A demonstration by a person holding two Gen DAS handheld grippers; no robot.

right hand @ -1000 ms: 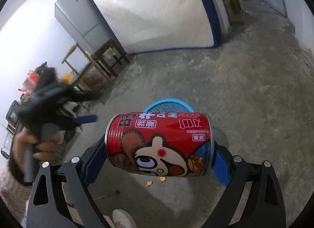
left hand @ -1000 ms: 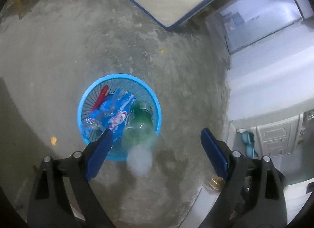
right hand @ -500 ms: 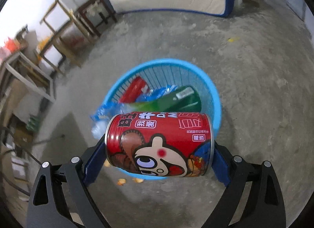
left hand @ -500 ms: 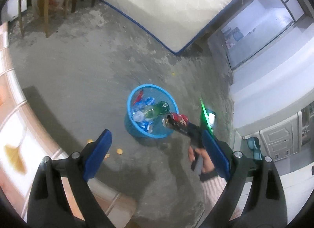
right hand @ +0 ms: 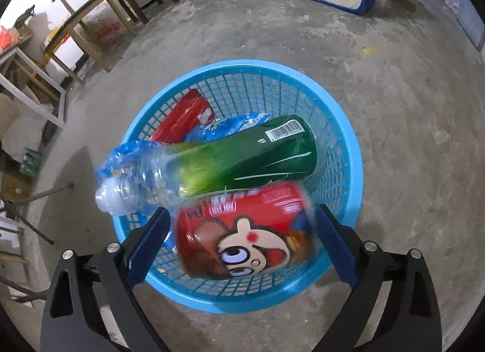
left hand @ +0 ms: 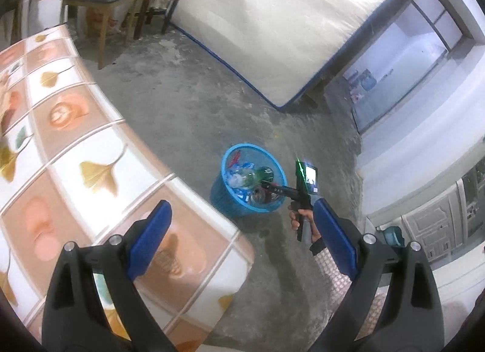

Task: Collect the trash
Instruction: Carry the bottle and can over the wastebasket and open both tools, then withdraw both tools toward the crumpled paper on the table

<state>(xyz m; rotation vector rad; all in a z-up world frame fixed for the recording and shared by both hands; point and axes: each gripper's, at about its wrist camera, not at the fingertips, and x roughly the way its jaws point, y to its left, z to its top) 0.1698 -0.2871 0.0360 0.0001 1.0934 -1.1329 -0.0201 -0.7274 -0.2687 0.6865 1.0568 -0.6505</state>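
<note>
one red can (right hand: 245, 233) between parted right gripper (right hand: 242, 239) fingers

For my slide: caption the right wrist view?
Red cartoon can dropping from the open right gripper into blue basket.

We list: sky-blue mesh basket (right hand: 348, 152); red can (right hand: 245, 233) with cartoon face; green-labelled clear bottle (right hand: 230, 158); red wrapper (right hand: 182, 115); tablecloth (left hand: 75, 170) with orange ginkgo-leaf checks.

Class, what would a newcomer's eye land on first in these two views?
A red cartoon-faced drink can, blurred, sits between the right gripper's parted jaws over a blue plastic mesh basket. Inside lies a green plastic bottle. The left gripper hangs open above a floral-tiled table.
</note>
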